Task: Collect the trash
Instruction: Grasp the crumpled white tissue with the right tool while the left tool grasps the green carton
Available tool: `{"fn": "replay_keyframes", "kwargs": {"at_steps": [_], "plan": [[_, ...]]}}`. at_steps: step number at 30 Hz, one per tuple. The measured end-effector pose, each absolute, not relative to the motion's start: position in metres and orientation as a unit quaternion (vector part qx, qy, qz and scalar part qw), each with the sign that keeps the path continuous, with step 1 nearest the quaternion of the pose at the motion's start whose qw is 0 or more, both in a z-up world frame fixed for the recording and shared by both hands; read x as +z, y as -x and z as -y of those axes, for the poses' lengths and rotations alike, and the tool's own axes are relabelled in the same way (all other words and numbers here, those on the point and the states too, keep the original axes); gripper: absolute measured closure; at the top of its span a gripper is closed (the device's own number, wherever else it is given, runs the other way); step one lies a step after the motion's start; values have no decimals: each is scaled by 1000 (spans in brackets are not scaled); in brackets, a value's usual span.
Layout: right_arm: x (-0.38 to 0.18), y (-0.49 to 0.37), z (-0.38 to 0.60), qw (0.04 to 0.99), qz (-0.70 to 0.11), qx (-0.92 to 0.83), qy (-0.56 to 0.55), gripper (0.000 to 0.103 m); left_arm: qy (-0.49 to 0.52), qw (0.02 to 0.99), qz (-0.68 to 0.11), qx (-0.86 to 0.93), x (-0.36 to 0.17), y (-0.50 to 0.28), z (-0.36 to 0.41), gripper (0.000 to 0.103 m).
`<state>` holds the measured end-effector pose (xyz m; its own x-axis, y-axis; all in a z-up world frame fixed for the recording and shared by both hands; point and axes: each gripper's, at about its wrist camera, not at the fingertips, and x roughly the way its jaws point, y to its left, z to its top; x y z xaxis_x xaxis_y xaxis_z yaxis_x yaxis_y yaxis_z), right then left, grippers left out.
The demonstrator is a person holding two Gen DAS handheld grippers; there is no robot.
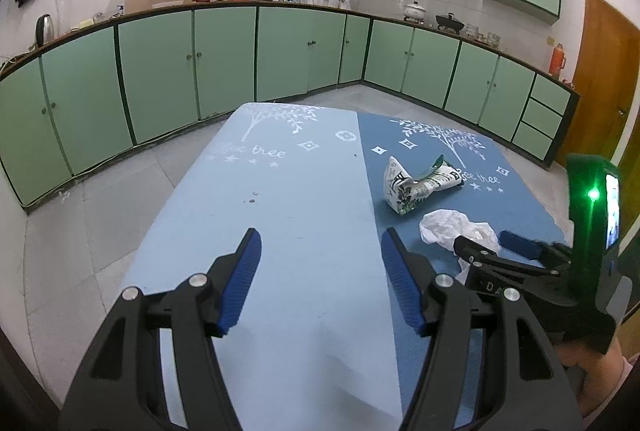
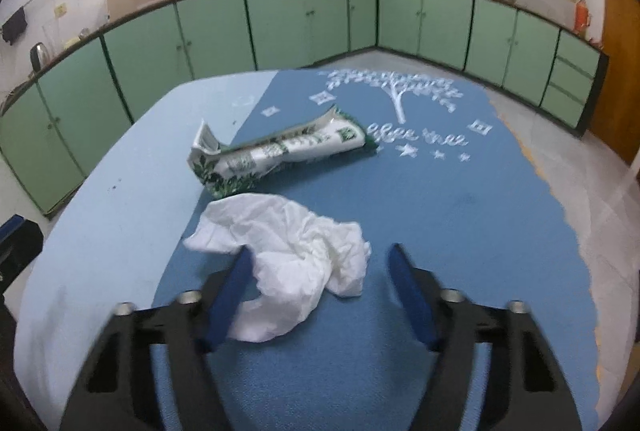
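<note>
Through the left wrist camera I see my left gripper [image 1: 320, 283] hanging over the pale blue half of the tabletop [image 1: 280, 223], its jaws parted about midway with nothing between them but bare cloth. Off to the right, on the darker blue half, lies the crumpled white tissue [image 1: 448, 225], and just beyond it the crushed green-and-white carton [image 1: 416, 183], flattened and bent, lying on its side. My right gripper [image 1: 490, 247] reaches in from the right edge of this view, its black fingers overlapping the near side of the tissue; from here I cannot tell whether they touch it. A green light glows on the unit behind it. Green cabinets [image 1: 160, 71] run along the far walls.

Through the right wrist camera, my right gripper [image 2: 320, 295] sits low over the dark blue cloth with the tissue [image 2: 296, 255] lying between its jaws. The left blue pad [image 2: 232, 295] is against the tissue's left edge, while the right pad [image 2: 408, 295] stands clear of it with cloth showing in the gap. So the jaws are partly open and not yet pinching the tissue. The carton [image 2: 276, 155] lies just beyond the tissue, nearly touching it, stretched across the seam between the two blues.
</note>
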<state>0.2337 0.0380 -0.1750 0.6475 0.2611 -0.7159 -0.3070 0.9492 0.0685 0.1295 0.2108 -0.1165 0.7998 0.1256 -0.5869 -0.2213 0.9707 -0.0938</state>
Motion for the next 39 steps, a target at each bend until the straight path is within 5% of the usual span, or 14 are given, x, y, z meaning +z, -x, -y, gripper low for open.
{"fn": "replay_keyframes", "kwargs": {"at_steps": [3,7,33,39], "plan": [[-180,-238,-36,896,-410,171,18,73,76,945,-305,89,-117,-133,-208,41],[-180,-234,-36,894,-409,181,19,93,79,944,-310,81,-118,-143,-203,41],[-159,-256,43,927,-359,108,-8,94,114,924,-364,19,-152,-269,-165,35],[-160,-254,44,927,-359,107,-7,94,122,918,-378,-2,-161,-271,-158,60]]}}
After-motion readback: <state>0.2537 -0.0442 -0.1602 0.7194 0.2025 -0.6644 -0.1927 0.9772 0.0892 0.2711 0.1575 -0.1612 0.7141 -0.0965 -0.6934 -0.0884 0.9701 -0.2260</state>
